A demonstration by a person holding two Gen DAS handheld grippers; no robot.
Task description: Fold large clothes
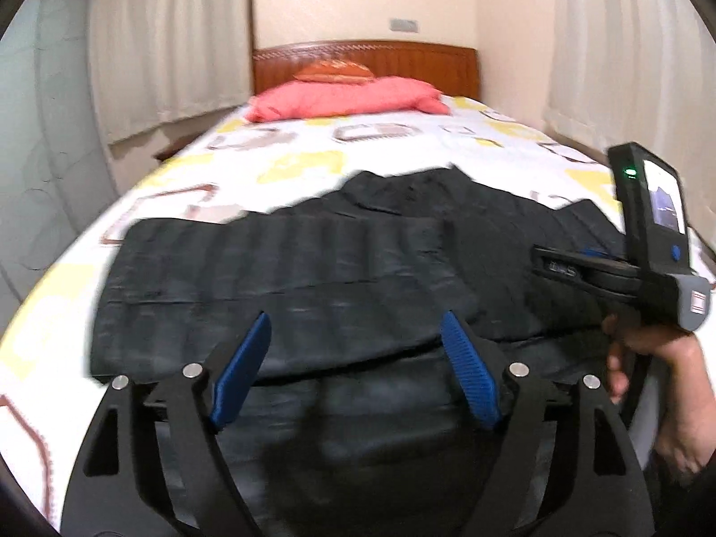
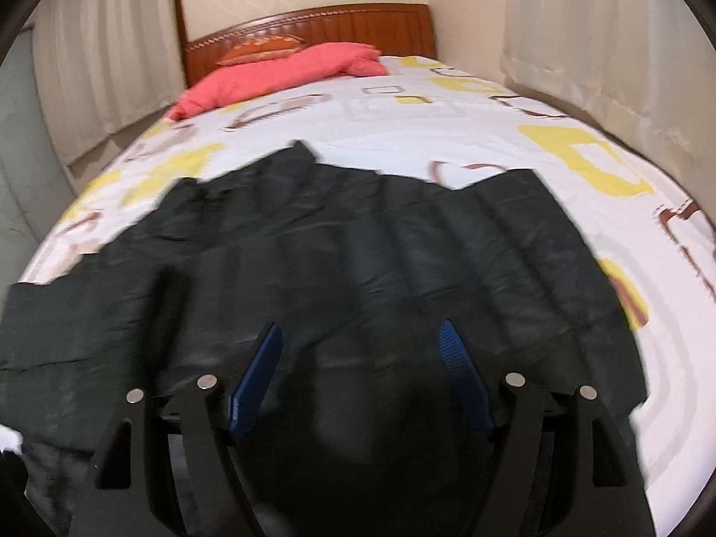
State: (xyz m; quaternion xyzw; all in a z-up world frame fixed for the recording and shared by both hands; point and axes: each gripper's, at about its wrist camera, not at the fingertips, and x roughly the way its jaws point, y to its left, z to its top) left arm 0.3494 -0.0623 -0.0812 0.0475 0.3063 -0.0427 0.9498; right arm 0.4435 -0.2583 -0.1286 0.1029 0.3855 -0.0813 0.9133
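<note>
Both tools, left tool (image 1: 355, 335) and right tool (image 2: 360, 342), gape wide above black garment (image 1: 277, 268).

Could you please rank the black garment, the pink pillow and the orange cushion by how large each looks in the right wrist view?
1. Black garment, by far the largest, though it lies nearest the camera.
2. Pink pillow.
3. Orange cushion, smallest, partly hidden behind the pillow, so its full extent is unsure.
</note>
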